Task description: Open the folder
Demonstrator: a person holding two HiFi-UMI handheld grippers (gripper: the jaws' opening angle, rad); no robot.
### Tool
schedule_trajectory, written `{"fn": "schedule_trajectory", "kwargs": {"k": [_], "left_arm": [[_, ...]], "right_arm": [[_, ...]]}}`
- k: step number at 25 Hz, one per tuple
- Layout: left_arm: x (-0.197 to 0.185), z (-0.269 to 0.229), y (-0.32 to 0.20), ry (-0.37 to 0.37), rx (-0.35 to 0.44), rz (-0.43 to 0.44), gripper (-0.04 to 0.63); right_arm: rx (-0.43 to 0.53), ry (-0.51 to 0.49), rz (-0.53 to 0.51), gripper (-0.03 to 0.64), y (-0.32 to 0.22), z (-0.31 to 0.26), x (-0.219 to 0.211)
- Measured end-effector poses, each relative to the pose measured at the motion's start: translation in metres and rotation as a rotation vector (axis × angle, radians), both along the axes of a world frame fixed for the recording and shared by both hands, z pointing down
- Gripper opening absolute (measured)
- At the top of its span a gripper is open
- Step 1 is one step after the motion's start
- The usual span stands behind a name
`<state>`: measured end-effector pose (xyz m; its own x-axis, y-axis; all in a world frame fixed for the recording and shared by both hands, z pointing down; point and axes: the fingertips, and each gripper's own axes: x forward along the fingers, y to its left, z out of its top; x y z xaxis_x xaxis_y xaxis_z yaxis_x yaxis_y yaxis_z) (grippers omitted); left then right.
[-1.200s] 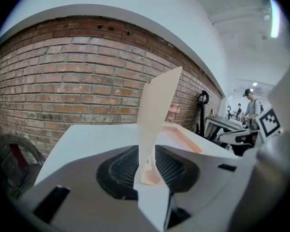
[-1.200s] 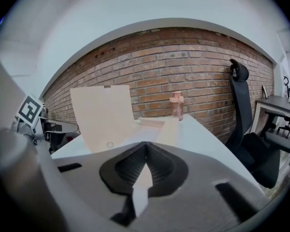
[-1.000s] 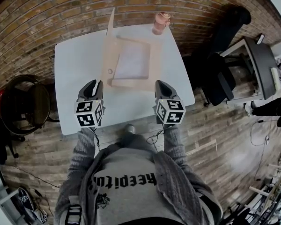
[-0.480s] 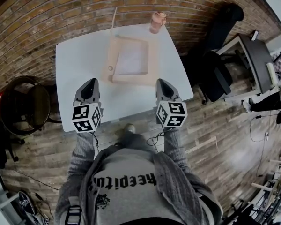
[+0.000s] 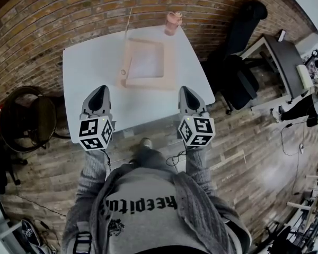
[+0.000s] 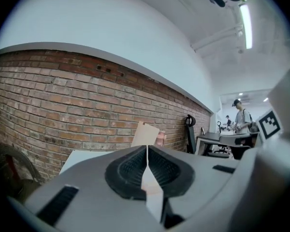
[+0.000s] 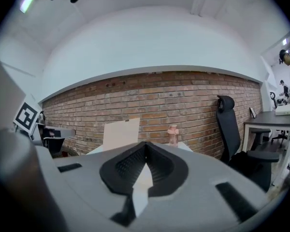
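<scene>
- Left gripper (image 5: 100, 90) and right gripper (image 5: 187, 90) are both shut tight and hold nothing
- Folder (image 5: 144, 65) lies on the table (image 5: 85, 73) ahead, between them, cover (image 6: 144, 133) standing up on the left gripper's side

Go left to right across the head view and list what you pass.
From the left: round dark chair → left gripper → folder → right gripper → black office chair → dark desk. The pink cup overlaps the folder's right edge, so it is left out.
</scene>
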<state>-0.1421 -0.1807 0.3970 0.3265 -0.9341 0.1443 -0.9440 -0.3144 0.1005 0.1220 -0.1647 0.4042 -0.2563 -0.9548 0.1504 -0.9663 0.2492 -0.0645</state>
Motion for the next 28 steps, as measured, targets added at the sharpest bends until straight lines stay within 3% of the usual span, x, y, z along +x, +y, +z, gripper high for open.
{"fn": "schedule_trajectory", "kwargs": {"k": [16,28], "left_arm": [[0.003,-0.044,0.059,-0.017,0.153,0.019,0.014],[0.004,-0.053,0.088,-0.035,0.183,0.029,0.014]], "right_arm": [[0.134,-0.003,0.026,0.005,0.064,-0.045,0.003],[0.201,-0.013,0.052,0.005,0.100,-0.066,0.007]]}}
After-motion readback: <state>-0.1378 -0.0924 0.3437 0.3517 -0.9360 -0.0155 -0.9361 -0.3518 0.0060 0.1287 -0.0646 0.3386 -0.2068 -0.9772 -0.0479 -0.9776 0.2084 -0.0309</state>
